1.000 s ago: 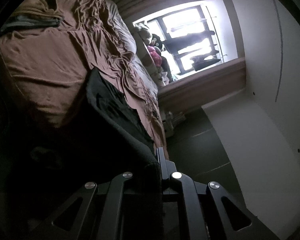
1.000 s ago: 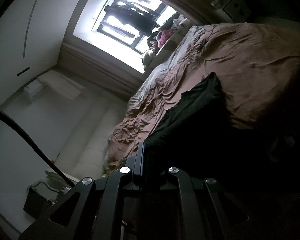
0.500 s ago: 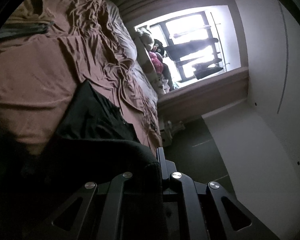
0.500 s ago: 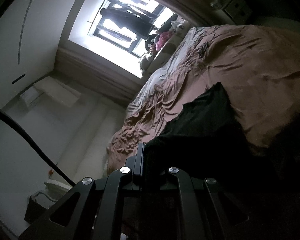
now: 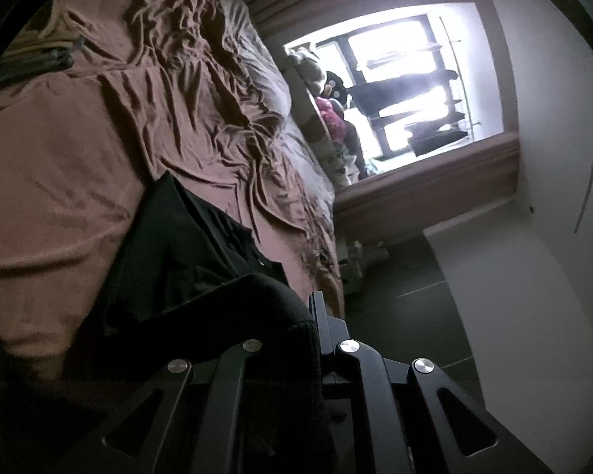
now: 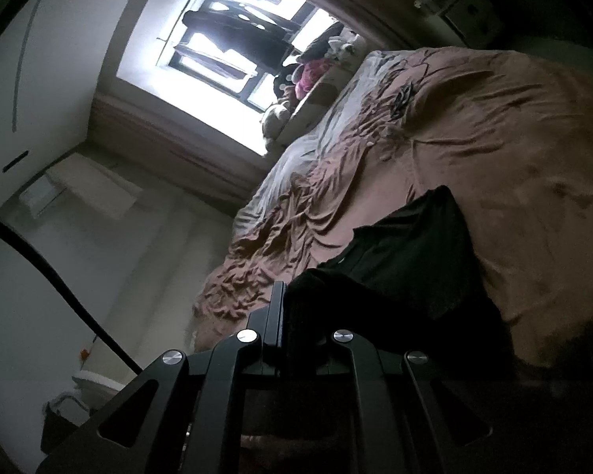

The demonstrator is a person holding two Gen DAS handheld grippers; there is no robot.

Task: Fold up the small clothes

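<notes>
Black garment (image 5: 186, 252) (image 6: 407, 260) pinched by left gripper (image 5: 314, 316); right gripper (image 6: 282, 308) likewise.

Big bed (image 5: 59, 166) w/ a brown sheet (image 6: 514, 150), super wrinkled toward the window side, smoother elsewhere. Black garment (image 5: 186, 252) lying on the sheet, one end lifted off it. Grey-white bedding (image 6: 320, 146) bunched along the far edge, stuffed toys (image 6: 316, 67) piled past it. Some folded grey fabric (image 5: 39, 59) at the other end, too dim to ID.
</notes>
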